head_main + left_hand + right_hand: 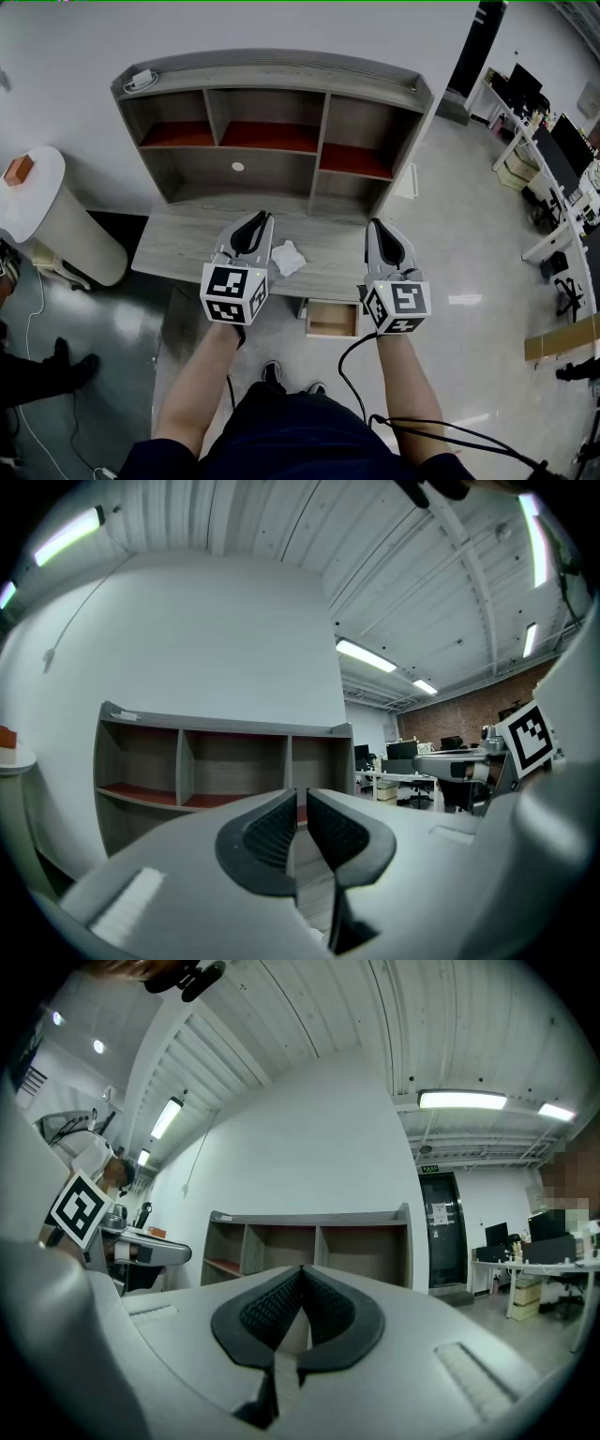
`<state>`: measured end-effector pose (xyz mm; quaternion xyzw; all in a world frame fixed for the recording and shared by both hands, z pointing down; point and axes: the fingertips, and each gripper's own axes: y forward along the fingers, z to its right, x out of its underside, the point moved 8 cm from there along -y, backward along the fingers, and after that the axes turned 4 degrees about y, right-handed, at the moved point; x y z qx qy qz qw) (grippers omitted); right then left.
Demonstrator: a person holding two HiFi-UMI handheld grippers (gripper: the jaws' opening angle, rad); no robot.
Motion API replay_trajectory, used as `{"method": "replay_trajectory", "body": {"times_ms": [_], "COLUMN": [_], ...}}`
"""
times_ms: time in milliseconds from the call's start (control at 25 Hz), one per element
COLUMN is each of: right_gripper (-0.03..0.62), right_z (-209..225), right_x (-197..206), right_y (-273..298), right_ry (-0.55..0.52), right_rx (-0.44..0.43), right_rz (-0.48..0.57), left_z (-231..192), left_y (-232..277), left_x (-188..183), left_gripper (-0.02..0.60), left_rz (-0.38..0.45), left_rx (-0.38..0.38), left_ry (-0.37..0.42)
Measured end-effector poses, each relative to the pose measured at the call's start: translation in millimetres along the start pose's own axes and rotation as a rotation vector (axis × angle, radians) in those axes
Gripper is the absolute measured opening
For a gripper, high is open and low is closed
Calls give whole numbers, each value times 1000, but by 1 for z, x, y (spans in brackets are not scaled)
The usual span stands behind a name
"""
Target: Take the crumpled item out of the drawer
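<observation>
Grey wood-grain desk point(187, 246) with a hutch point(272, 173) of red shelf boards stands against a white wall in my head view, and office desks with monitors point(553, 155) line the floor off to the right. I hold 2 grippers level above the desk's front edge. My left gripper point(255, 219) has its jaws a narrow slit apart, with only the hutch in view through the gap. My right gripper point(380, 225) is clenched, its ribbed pads meeting at the tips and gripping nothing. The crumpled item point(288, 257), a white wad, lies on the desk top just beside the left gripper on its right side, between the 2 grippers and nearer the left one. Below the desk edge the drawer point(332, 321) stands pulled out, its pale wooden bottom showing, close to the right gripper's marker cube. A white round bin point(52, 220) stands left of the desk.
</observation>
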<state>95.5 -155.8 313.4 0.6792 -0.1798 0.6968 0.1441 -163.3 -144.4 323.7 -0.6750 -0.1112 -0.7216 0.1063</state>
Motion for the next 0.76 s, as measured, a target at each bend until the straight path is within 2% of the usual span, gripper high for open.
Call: {"method": "replay_trajectory", "body": {"times_ms": [760], "right_gripper": [6], "right_z": [-9], "right_x": [9], "right_y": [17], "right_ry": [27], "right_rx": [19], "right_rz": [-16], "left_z": [-24], "left_y": [12], "left_x": [17], "left_gripper": [35], "left_rz": [-18], "left_rx": [19], "left_ry": [-14]}}
